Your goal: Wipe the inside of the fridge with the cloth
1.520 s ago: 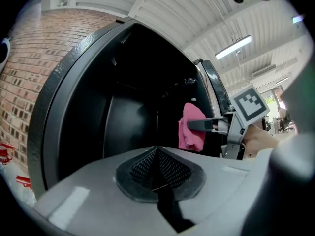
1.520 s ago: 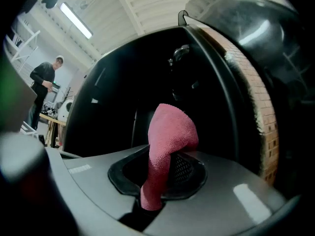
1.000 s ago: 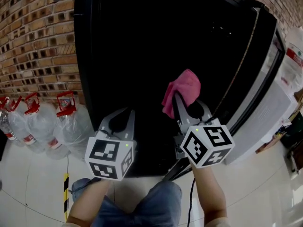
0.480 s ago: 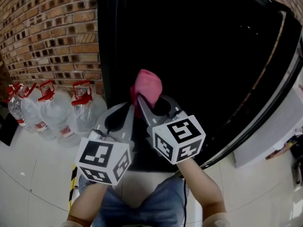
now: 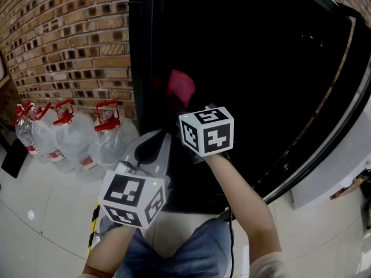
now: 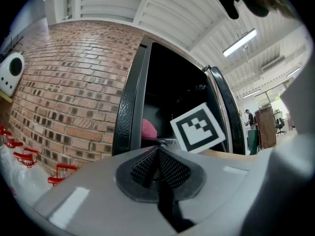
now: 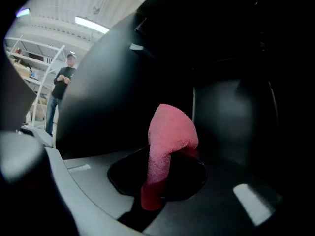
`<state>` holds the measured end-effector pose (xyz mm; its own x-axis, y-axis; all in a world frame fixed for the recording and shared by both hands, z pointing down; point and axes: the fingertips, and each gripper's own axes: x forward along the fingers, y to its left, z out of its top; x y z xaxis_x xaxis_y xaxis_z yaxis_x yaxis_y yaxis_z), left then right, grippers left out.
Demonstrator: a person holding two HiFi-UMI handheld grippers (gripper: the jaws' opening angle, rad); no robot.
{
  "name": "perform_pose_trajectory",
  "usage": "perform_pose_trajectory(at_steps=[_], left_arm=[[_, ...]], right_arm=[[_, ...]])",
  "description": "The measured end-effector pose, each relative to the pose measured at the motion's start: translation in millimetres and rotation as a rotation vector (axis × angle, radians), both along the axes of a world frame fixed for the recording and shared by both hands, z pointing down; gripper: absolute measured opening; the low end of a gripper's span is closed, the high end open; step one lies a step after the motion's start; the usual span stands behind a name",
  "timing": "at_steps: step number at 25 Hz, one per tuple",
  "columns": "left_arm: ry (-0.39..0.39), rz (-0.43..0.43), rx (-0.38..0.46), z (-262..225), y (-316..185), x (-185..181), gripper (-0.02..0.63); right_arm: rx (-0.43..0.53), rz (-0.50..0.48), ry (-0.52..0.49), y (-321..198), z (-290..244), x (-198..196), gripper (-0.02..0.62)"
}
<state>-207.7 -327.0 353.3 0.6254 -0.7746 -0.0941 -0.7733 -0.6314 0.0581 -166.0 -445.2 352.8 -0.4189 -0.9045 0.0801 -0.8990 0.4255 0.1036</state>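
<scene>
A red brick wall [image 5: 69, 45] stands to the left of the fingers [image 5: 164, 155] of the left gripper [image 5: 162, 136]. Big clear water bottles [image 5: 75, 146] with red tops stand in a row by the wall, on the white floor [image 5: 35, 213], also left of the fingers. A yellow and black stripe [image 5: 91, 227] lies on the floor, behind the fingers. High above them, long lights [image 6: 242, 41] shine on a white roof [image 6: 172, 9]. A round white thing [image 6: 11, 73] hangs on the bricks. Far off to the right stands a person [image 6: 248, 118].

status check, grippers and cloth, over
Right gripper shut on pink cloth, just inside the fridge. Left gripper shut, empty, outside. Nothing in the way.
</scene>
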Motion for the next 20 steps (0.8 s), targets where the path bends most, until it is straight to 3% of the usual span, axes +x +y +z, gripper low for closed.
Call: perform_pose_trajectory(at_steps=[11,20], left_arm=[[-0.015,0.019,0.004,-1.3,3.4,6.2,-0.005],[-0.049,0.040,0.001,6.5,8.3,7.2,-0.005]], right_arm=[[-0.036,0.136,0.015,-94.0,3.9,29.6,0.060],[-0.074,0.208,0.018,-123.8,12.3,37.2,0.060]])
